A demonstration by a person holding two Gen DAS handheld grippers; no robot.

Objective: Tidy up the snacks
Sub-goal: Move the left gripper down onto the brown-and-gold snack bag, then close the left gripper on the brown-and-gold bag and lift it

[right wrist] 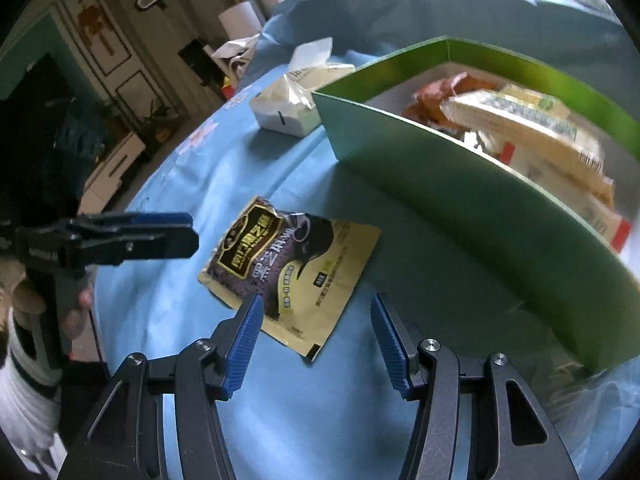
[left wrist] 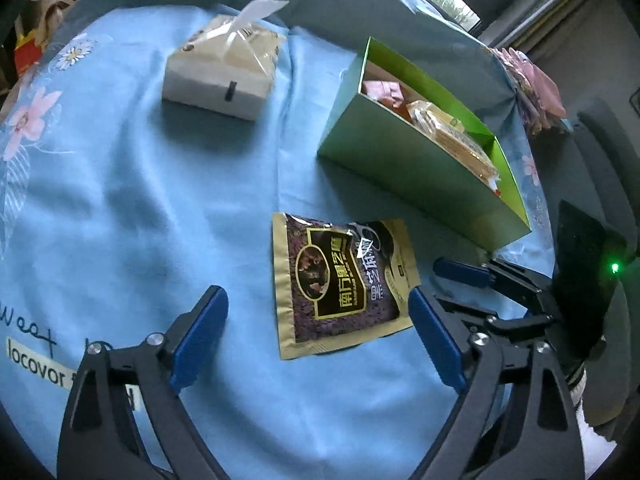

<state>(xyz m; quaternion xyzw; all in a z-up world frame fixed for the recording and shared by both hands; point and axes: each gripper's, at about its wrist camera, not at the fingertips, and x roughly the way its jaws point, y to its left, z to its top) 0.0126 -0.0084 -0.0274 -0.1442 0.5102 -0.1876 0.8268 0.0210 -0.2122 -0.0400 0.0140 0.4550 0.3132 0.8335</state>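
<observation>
Blue tablecloth (left wrist: 120, 208) spreads under both my claws. The green box (left wrist: 404, 168), with snacks inside, stands beyond my left claw (left wrist: 316, 340) and just right of my right claw (right wrist: 316, 344). The tissue pack (left wrist: 224, 76) sits farther off. The dark-and-gold snack packet (left wrist: 340, 284) lies flat between my spread left fingers, untouched; my right claw, half spread and empty, hovers at its near corner.

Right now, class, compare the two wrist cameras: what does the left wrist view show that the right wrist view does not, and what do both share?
Only the left wrist view shows the pink packets beyond the green box, at the table's far edge, and the printed lettering on the cloth. Only the right wrist view shows the person's hand on the left gripper's handle, and a panelled door. Both show the dark-and-gold sesame snack pouch lying flat, the green box holding snacks, the tissue pack and the blue floral tablecloth.
</observation>
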